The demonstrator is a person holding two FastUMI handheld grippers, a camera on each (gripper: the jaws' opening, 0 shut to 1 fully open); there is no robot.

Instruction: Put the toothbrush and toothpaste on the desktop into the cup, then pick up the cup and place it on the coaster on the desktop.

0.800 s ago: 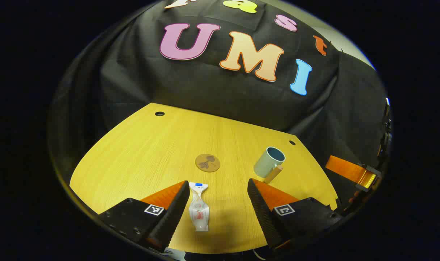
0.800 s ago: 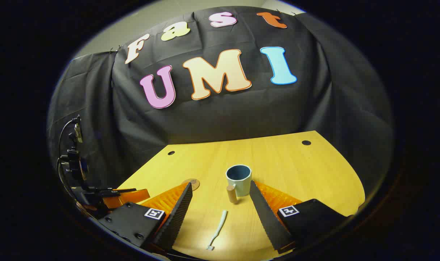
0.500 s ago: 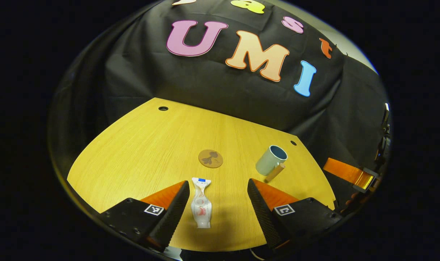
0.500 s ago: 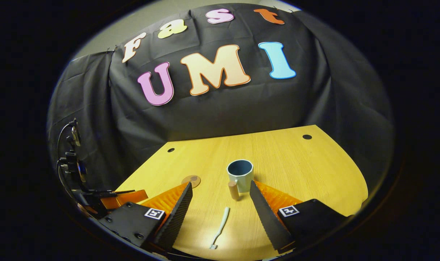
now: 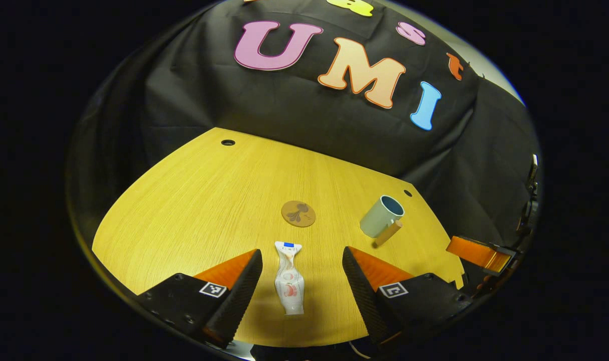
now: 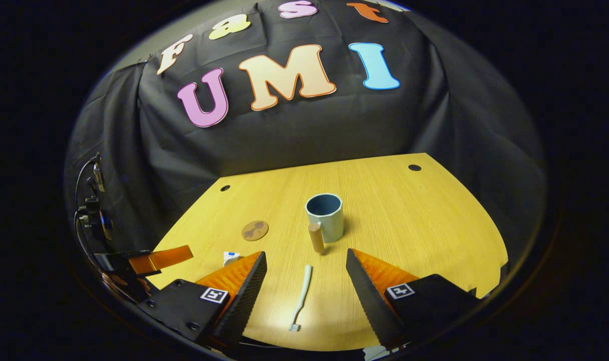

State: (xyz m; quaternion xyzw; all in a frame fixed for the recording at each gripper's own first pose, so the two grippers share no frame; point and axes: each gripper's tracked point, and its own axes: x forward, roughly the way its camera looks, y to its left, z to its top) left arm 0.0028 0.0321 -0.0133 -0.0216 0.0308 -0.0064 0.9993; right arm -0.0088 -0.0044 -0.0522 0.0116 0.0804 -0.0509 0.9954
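On the yellow wooden desktop (image 5: 184, 200), the left gripper (image 5: 302, 281) hangs spread wide around the white squeezed toothpaste tube (image 5: 290, 285), the round brown coaster (image 5: 298, 213) beyond. The right gripper (image 6: 304, 288), jaws likewise released, frames the pale slim toothbrush (image 6: 301, 297), before the pale green wooden-handled cup (image 6: 325, 218).

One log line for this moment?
left gripper: open over toothpaste | right gripper: open over toothbrush | cup: empty, off coaster

Wood-grain desktop (image 5: 194, 200); seemingly glazed cup (image 6: 326, 216).
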